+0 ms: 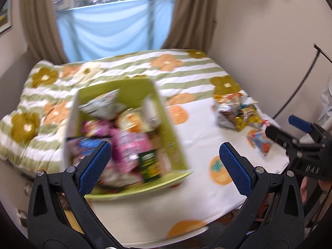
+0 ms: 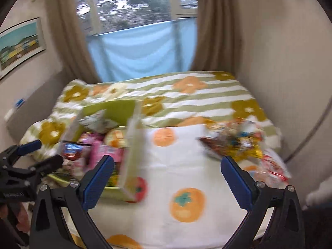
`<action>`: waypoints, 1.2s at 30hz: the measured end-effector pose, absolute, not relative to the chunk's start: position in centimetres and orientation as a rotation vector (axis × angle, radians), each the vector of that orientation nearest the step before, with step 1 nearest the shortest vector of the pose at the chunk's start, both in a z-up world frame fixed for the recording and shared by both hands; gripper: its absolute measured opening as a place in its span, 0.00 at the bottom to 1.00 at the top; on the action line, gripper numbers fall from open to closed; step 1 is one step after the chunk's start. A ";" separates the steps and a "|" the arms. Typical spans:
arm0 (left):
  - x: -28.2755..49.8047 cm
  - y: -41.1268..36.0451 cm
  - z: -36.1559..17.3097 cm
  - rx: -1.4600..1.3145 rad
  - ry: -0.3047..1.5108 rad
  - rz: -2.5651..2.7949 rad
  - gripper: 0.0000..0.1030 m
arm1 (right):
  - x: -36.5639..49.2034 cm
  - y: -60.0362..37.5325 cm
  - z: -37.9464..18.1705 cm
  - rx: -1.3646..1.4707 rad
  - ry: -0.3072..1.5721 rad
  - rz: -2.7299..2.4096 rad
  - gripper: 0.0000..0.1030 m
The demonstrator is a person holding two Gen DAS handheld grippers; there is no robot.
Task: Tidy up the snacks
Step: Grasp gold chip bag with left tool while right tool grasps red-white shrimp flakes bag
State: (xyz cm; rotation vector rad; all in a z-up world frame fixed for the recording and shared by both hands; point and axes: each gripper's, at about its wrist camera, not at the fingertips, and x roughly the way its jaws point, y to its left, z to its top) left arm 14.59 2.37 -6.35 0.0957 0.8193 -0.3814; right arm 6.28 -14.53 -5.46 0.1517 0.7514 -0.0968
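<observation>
A: Start with what's nearest. What are the tools doing?

B: The left tool [image 1: 165,157] is spread wide with nothing between its blue pads, poised over the near end of the green bin [image 1: 174,128]. The right tool [image 2: 167,171] is also spread wide and empty, above the white sheet with orange fruit prints [image 2: 186,161].

A: And the snacks?

B: They're in two places. Most sit in the bin on the left side of the bed [image 1: 186,66]: a pink pack [image 1: 128,145], a dark green packet [image 1: 150,166] leaning at the near wall, a silver bag [image 1: 103,105] towards the back, and others too blurred to name. The bin looks crowded, close to its rim.

A: So what's left?

B: On the right side of the bed, well apart from the bin, a small loose snack pile [image 1: 238,112] lies on the sheet, with yellow and dark wrappers. Nearer than the pile, one clear packet [image 1: 259,143] lies by itself, close to the right tool's tip in the left wrist view.

A: Your judgement on progress?

B: I'd say well past halfway. The bulk appears binned, and only that handful on the right remains. Beyond it all there's just the striped flowered quilt [image 2: 207,97], the curtains [image 2: 215,31] and the window [image 2: 134,0].
</observation>
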 end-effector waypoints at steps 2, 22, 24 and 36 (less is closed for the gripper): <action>15.1 -1.0 -6.4 0.101 0.827 -0.422 1.00 | 5.7 -16.9 -5.7 0.150 0.766 -0.140 0.99; 26.3 -23.4 -15.0 0.252 1.015 -0.593 1.00 | 3.9 -34.1 -14.9 0.471 0.902 -0.366 0.99; 28.3 -24.7 -17.5 0.277 1.081 -0.597 1.00 | 4.6 -34.2 -16.1 0.509 0.913 -0.395 1.00; 32.9 -28.3 -24.3 0.374 1.203 -0.616 1.00 | 7.0 -34.5 -20.6 0.629 0.938 -0.515 0.99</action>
